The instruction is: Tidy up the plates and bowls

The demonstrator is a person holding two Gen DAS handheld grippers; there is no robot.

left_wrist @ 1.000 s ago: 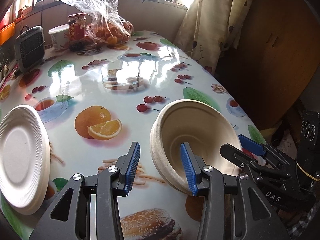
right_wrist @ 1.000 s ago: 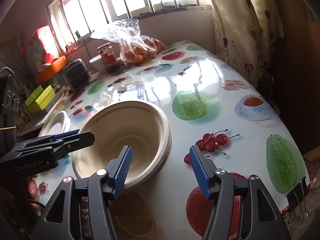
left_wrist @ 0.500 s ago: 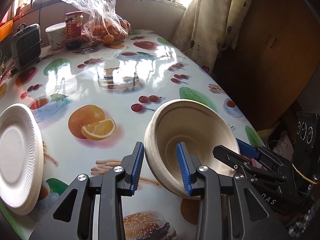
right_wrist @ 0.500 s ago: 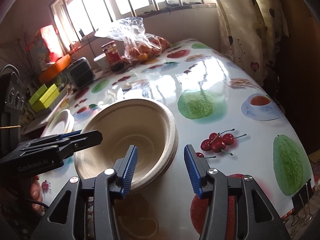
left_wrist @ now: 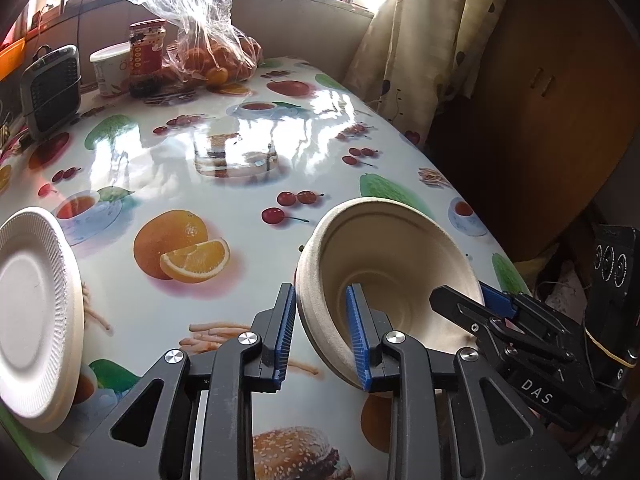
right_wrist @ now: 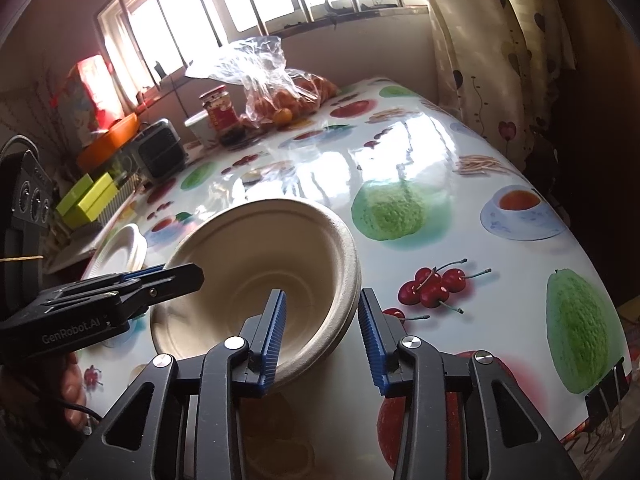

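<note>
Both grippers have narrowed on the bowl since a second ago, and it has tipped up more.

My left gripper [left_wrist: 322, 332] straddles the bowl's [left_wrist: 394, 258] left rim, pads close on it, though I cannot tell if they are clamped. My right gripper [right_wrist: 322, 334] straddles the opposite rim, jaws apart with a gap outside. That bowl sits tilted near the table's [left_wrist: 240, 152] near right edge; a white plate [left_wrist: 34, 312] lies at the near left edge.
</note>
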